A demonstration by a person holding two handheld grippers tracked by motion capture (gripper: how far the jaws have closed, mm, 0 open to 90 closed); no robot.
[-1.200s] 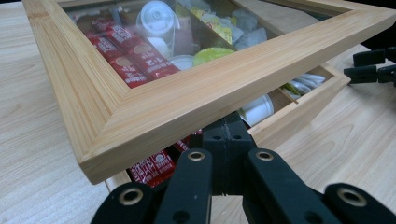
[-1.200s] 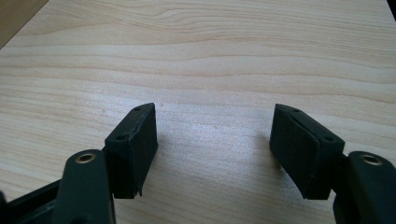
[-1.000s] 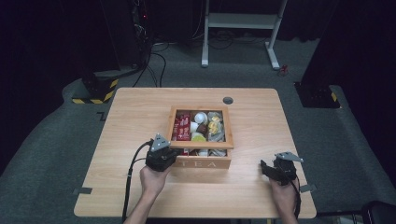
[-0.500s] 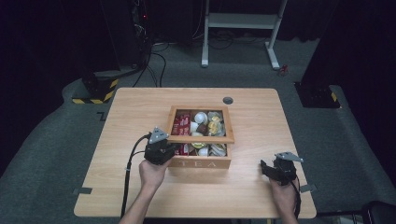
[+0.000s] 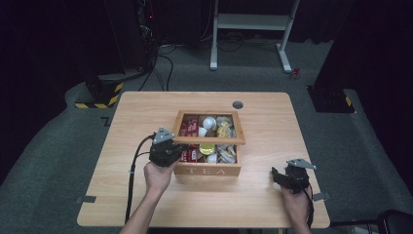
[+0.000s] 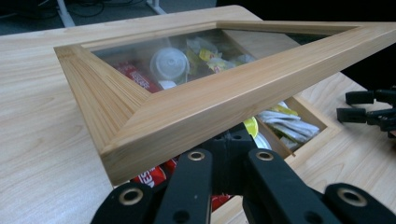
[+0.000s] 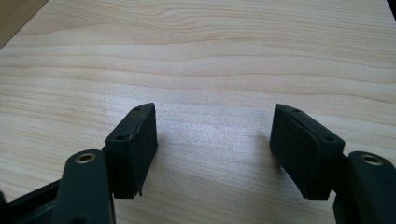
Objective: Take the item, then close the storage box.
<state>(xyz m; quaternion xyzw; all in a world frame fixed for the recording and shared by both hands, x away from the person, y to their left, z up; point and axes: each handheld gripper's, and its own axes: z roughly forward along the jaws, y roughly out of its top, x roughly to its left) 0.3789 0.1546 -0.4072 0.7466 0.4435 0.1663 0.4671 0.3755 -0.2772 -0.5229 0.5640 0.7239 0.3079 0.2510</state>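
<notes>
— Where is the left gripper (image 5: 171,150)?
— Held forward in the left hand (image 5: 158,175), jaws drawn close together, forearm angling in from below.
— And the right gripper (image 5: 282,176)?
— Held low in the right hand (image 5: 295,204), jaws spread wide apart, pads (image 7: 135,148) clamping nothing.

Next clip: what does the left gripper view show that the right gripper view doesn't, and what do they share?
Left gripper view alone: the glass-paned lid of the tea box raised at a tilt above the left hand-held gripper, with sachets and a white cup inside, and the other gripper far right. Right gripper view alone: the right hand-held gripper, jaws wide apart over bare wood, holding nothing. Shared: the light wooden table.
</notes>
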